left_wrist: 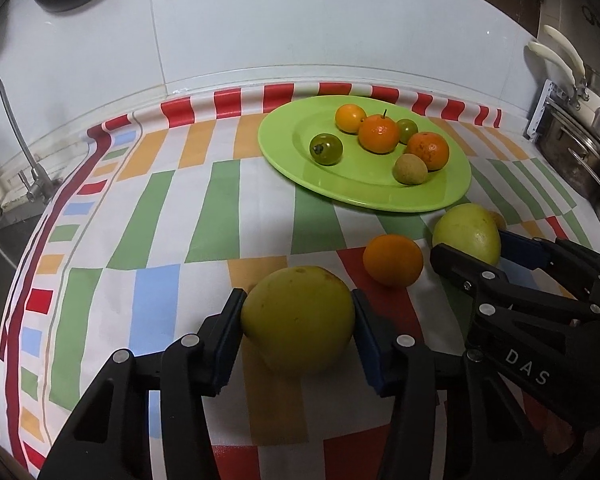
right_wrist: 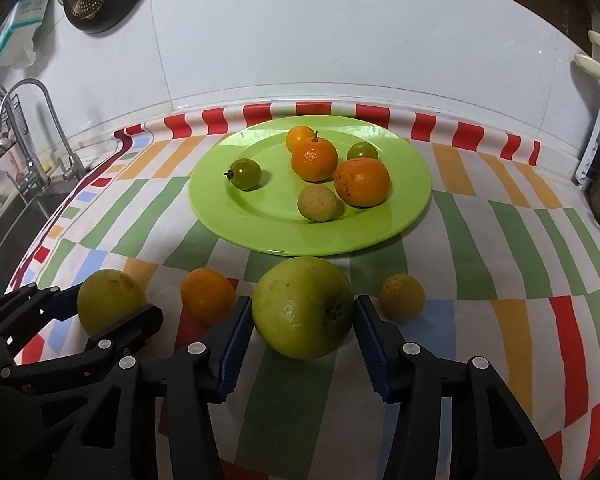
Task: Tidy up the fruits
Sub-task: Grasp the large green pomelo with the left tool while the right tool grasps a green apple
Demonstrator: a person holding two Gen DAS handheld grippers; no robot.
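Left gripper (left_wrist: pixel 298 316) pinches the yellow citrus (left_wrist: pixel 298 318), pads touching both flanks, on the table (left_wrist: pixel 160 216) at 7 o'clock from the green plate (left_wrist: pixel 284 152). An orange (left_wrist: pixel 393 260) lies between the two big fruits. Right gripper (right_wrist: pixel 304 320) clamps the green-yellow citrus (right_wrist: pixel 303 307) just at 6 o'clock below that plate. Best to firm up both grips, lift straight, and clear the orange and the plate rim.
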